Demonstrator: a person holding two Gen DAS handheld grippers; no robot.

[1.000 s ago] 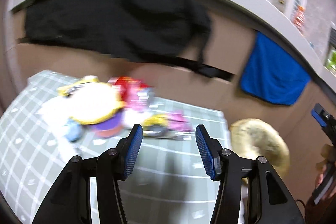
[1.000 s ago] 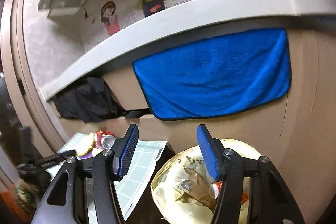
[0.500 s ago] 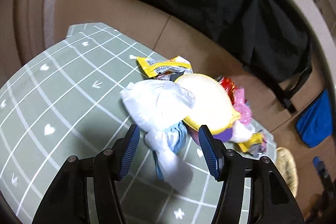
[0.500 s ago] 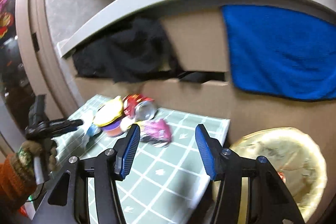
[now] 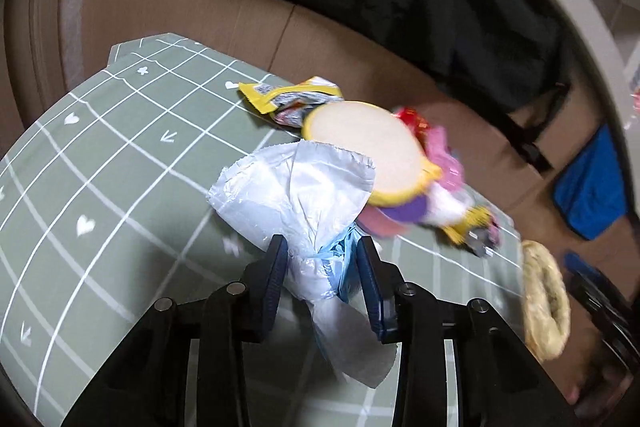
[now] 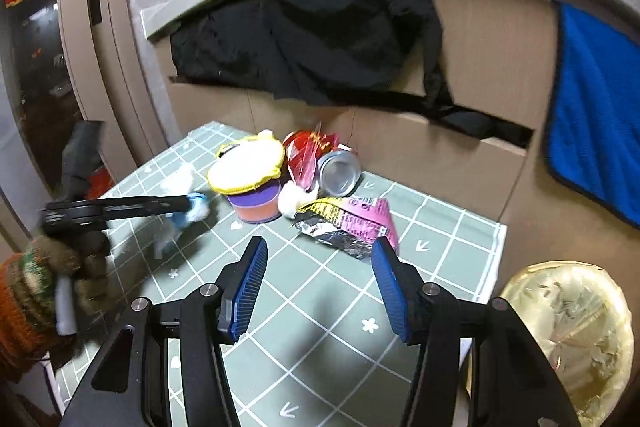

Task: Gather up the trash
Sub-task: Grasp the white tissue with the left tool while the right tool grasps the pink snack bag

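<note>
Left claw (image 5: 320, 267) narrowed around a crumpled white-and-blue plastic wrapper (image 5: 304, 195); both pads press the twisted neck, so it grips the wrapper just above the green checked tabletop (image 5: 100, 155), beside the yellow-rimmed lid (image 5: 360, 151). Right claw (image 6: 318, 289) spread wide, holding nothing, hovering over the tabletop short of a pink snack packet (image 6: 348, 223). A lined trash bin (image 6: 576, 327) stands beside the tabletop edge.

The crumpled white bag (image 5: 296, 187) hides part of the cup (image 5: 384, 215) behind it. The lined trash bin (image 5: 546, 307) is blurred in the left wrist view and cut off at the right wrist view's bottom edge.
</note>
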